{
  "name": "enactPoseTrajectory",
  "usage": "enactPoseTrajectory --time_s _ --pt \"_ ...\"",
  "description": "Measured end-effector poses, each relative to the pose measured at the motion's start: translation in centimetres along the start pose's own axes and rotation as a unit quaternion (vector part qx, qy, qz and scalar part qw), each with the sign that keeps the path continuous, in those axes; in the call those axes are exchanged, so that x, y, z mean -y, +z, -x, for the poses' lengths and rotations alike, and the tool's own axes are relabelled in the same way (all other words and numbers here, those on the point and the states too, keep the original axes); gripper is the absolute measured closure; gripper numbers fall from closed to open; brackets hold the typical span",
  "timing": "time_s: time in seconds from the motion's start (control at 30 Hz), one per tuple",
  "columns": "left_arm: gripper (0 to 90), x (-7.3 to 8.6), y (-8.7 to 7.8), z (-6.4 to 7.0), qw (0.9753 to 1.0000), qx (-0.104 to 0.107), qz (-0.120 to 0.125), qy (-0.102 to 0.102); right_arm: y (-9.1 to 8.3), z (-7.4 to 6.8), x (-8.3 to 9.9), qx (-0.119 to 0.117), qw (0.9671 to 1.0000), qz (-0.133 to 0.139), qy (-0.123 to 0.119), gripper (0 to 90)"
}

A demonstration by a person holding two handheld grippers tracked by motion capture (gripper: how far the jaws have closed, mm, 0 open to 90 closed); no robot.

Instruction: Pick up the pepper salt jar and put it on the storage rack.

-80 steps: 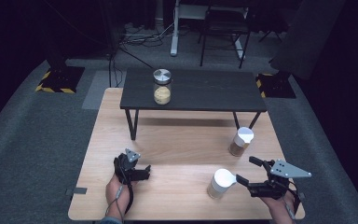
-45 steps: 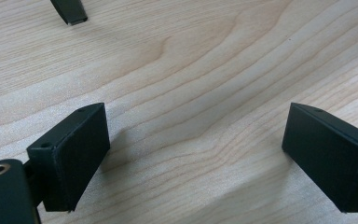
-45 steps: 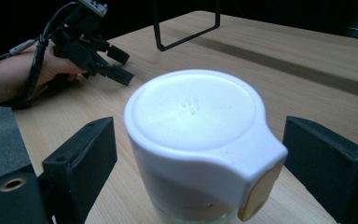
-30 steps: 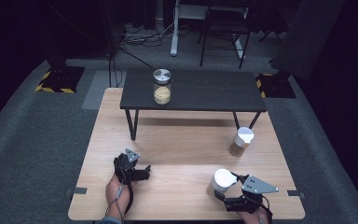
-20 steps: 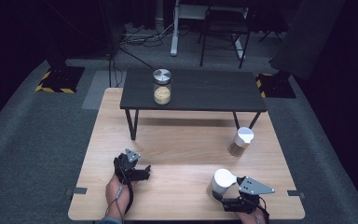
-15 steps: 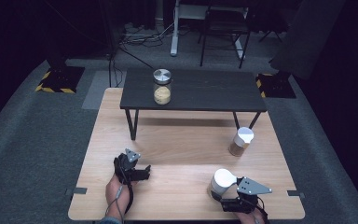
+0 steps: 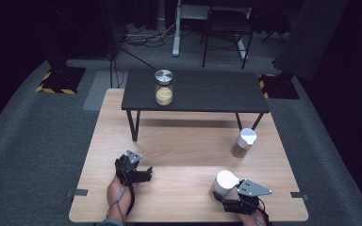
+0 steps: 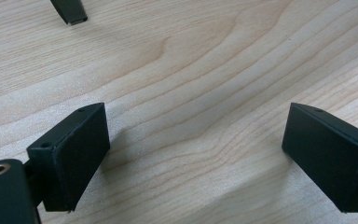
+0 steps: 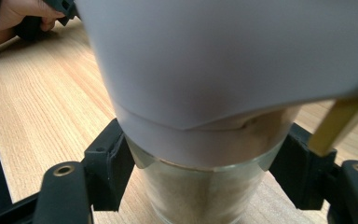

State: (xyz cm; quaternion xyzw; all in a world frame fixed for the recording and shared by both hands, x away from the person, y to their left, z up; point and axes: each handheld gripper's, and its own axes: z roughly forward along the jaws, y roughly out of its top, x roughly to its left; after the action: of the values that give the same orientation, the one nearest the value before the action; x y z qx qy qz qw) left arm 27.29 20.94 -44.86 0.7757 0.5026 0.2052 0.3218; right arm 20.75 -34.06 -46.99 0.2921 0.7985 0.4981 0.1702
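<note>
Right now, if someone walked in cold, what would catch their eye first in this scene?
Probably the white-lidded jar at the near right of the wooden table, with the right gripper closed around its glass body. Next, a second white-lidded jar farther back on the right, and a metal-lidded jar on the dark raised shelf. The left gripper rests open at the near left, fingers apart over bare wood.

Metal-lidded jar (image 7: 164, 87) on low black bench (image 7: 217, 92); second white-lidded jar (image 7: 243, 143) on wooden surface (image 7: 179, 146); chair (image 7: 226, 23) behind.
</note>
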Motion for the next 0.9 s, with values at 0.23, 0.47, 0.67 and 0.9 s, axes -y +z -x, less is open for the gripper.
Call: enactPoseTrajectory --time_s 0.23,0.47,0.67,0.9 --pt "7.5 0.0 0.0 0.0 1.0 0.0 0.001 0.001 -0.1 -0.1 -0.2 0.003 1.0 -0.002 -0.005 29.7" --pt "8.1 0.0 0.1 -0.1 1.0 0.003 0.001 0.004 -0.3 0.3 -0.8 0.003 0.9998 -0.011 0.013 29.8" --pt "8.3 -0.1 0.1 0.0 1.0 0.003 0.001 0.004 -0.6 0.5 -1.5 0.006 0.9998 -0.005 0.016 29.8" --pt "8.3 -0.1 0.1 -0.1 1.0 0.003 0.0 0.004 -1.1 0.7 -2.9 0.008 0.9999 0.002 0.015 29.8"
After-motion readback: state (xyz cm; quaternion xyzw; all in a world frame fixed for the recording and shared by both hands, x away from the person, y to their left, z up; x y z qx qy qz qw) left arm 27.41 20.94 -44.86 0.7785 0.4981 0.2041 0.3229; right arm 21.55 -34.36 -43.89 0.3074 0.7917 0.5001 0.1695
